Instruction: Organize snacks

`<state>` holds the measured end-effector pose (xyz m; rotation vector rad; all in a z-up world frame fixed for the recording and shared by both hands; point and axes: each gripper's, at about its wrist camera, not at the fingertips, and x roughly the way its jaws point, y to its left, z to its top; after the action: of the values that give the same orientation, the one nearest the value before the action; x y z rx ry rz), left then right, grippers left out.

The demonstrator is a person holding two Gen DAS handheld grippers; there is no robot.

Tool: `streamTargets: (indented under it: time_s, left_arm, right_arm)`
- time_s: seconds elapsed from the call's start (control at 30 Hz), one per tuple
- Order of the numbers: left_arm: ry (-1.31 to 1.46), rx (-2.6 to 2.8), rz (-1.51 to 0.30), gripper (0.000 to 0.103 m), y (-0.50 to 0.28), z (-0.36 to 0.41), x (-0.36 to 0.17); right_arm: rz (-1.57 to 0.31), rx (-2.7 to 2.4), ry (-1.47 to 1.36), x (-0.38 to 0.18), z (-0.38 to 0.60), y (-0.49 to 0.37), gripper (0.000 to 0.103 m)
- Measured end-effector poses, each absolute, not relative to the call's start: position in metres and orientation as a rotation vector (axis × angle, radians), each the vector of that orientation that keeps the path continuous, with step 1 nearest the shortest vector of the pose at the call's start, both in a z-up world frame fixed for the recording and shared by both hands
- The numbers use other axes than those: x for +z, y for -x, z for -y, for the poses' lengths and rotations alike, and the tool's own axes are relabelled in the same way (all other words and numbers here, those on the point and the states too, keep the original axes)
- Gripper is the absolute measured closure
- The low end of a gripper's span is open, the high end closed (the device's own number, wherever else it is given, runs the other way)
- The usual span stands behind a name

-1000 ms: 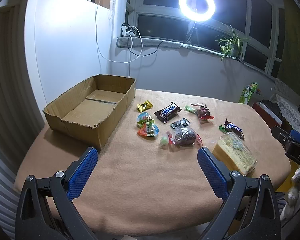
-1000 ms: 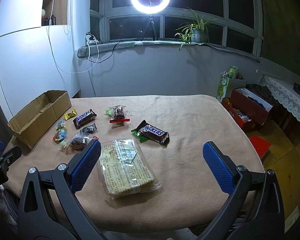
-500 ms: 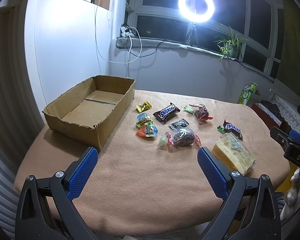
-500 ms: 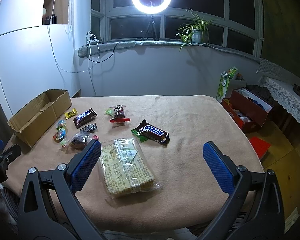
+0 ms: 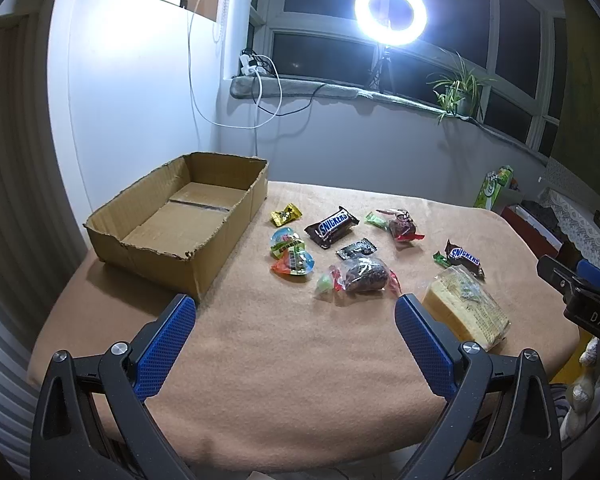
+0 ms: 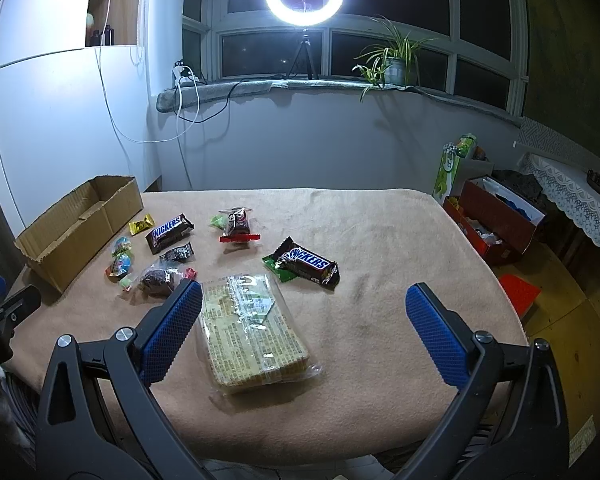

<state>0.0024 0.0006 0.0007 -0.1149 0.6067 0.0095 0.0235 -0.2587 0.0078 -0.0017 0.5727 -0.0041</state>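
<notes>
Left wrist view: cardboard box left of centre, bare inside; snacks scattered mid-frame. Left gripper and right gripper wide open, holding nothing. Step: start. Next: grasp a first snack.

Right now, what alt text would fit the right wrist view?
The open right gripper hovers over a cloth-covered table, a clear-wrapped wafer pack just ahead. Beyond lie a Snickers bar, small candies, and an empty cardboard box at far left.
</notes>
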Motion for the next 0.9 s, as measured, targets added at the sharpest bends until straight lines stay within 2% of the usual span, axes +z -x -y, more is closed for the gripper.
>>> streamTargets:
  time_s: [0.9]
  left_arm:
    - [0.111,0.001,-0.605,0.003,-0.0029,0.0019,-0.0012]
  right_arm:
    - [-0.577,-0.001,0.014,0.0041,0.2598,-0.0241,0.000]
